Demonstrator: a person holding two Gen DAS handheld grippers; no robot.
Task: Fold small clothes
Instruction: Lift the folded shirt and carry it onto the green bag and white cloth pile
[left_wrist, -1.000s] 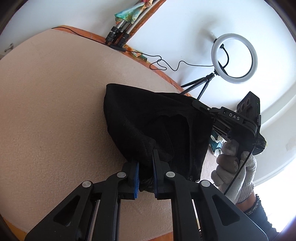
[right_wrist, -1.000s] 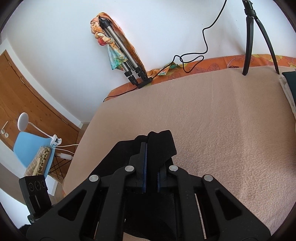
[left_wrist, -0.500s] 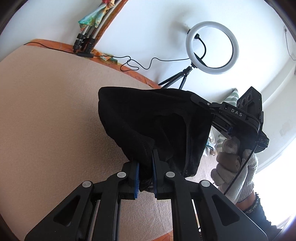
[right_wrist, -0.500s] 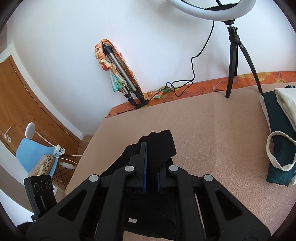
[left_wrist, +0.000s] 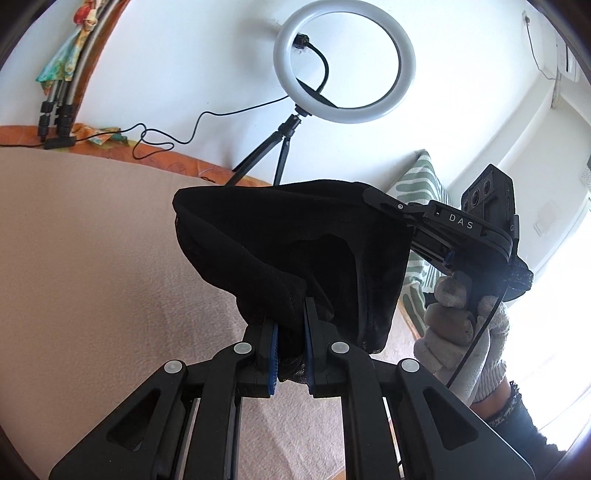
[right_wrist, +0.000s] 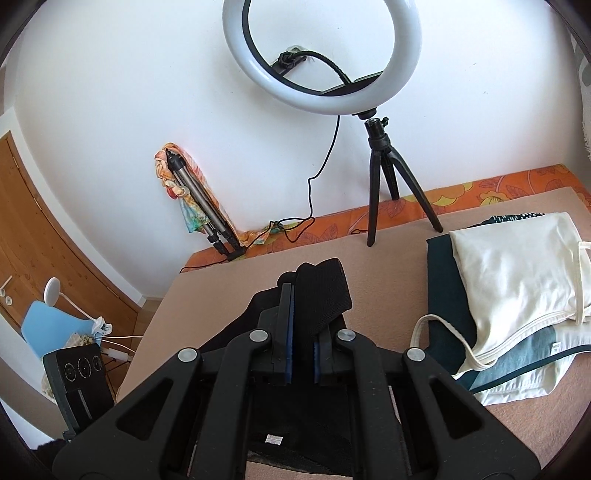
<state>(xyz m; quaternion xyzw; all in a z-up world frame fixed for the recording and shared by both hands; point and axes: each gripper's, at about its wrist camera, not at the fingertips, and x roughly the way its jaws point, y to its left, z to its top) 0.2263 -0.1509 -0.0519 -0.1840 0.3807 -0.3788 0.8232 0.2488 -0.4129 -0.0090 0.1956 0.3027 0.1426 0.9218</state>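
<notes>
A small black garment (left_wrist: 288, 251) hangs in the air over the beige blanket (left_wrist: 92, 258), stretched between both grippers. My left gripper (left_wrist: 290, 332) is shut on its near lower edge. Seen from the left wrist, my right gripper (left_wrist: 373, 195) pinches the garment's upper right corner, carried by a gloved hand (left_wrist: 461, 328). In the right wrist view the right gripper (right_wrist: 301, 332) is shut on a strip of the black garment (right_wrist: 321, 291) that sticks up past the fingers; the rest hangs below with a white label showing.
A ring light on a tripod (right_wrist: 321, 55) stands at the bed's far edge with its cable. Folded clothes, white over dark teal (right_wrist: 517, 295), lie stacked at the right. A folded tripod wrapped in coloured cloth (right_wrist: 195, 206) leans on the wall. A striped pillow (left_wrist: 421, 184) lies right.
Both grippers have lifted the black garment and carried it to the right across the bed. The ring light and the stack of folded clothes have come into view.
</notes>
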